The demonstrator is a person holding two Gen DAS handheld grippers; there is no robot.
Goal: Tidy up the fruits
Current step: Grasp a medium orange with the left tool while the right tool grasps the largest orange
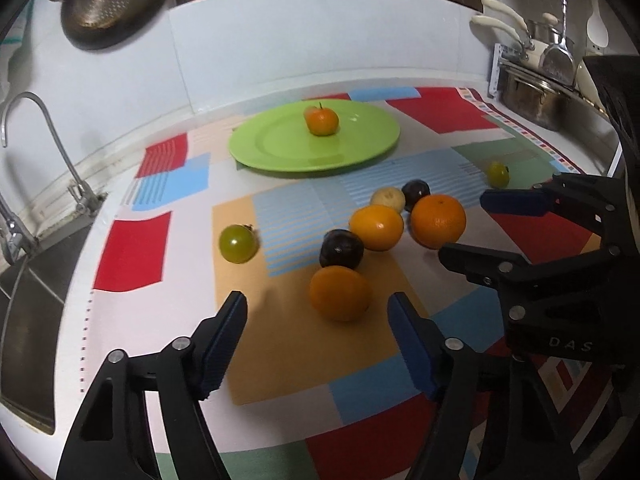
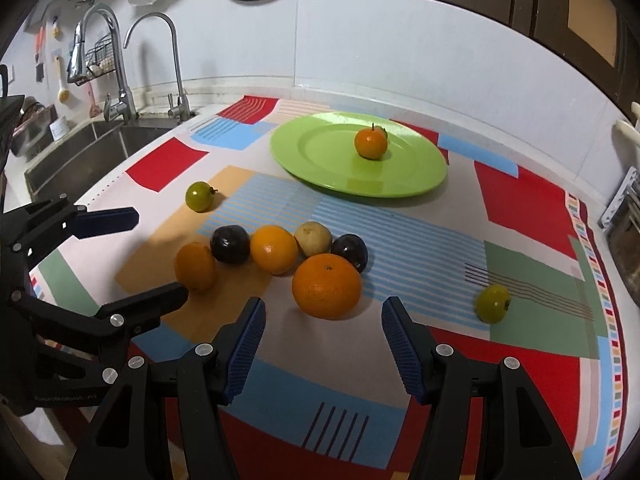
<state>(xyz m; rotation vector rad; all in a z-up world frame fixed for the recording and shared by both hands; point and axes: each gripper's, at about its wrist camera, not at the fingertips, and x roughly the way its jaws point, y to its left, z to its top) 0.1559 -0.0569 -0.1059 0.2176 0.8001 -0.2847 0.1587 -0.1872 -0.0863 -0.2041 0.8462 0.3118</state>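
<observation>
Nearest my left gripper (image 1: 316,320), jaws apart and empty, lies an orange (image 1: 339,293) just ahead of the fingertips, lined up, I judge, for a straddling grasp. My right gripper (image 2: 323,318), likewise apart and holding nothing, faces the largest orange (image 2: 327,285). Beyond, two dark plums (image 2: 230,243), another orange (image 2: 274,249) and a pale yellow fruit (image 2: 313,237) cluster on the patterned mat (image 2: 520,196); two green fruits (image 2: 199,196) sit apart. Farthest, the green plate (image 2: 320,152) holds one small orange fruit (image 2: 371,142), evidently the collection point.
</observation>
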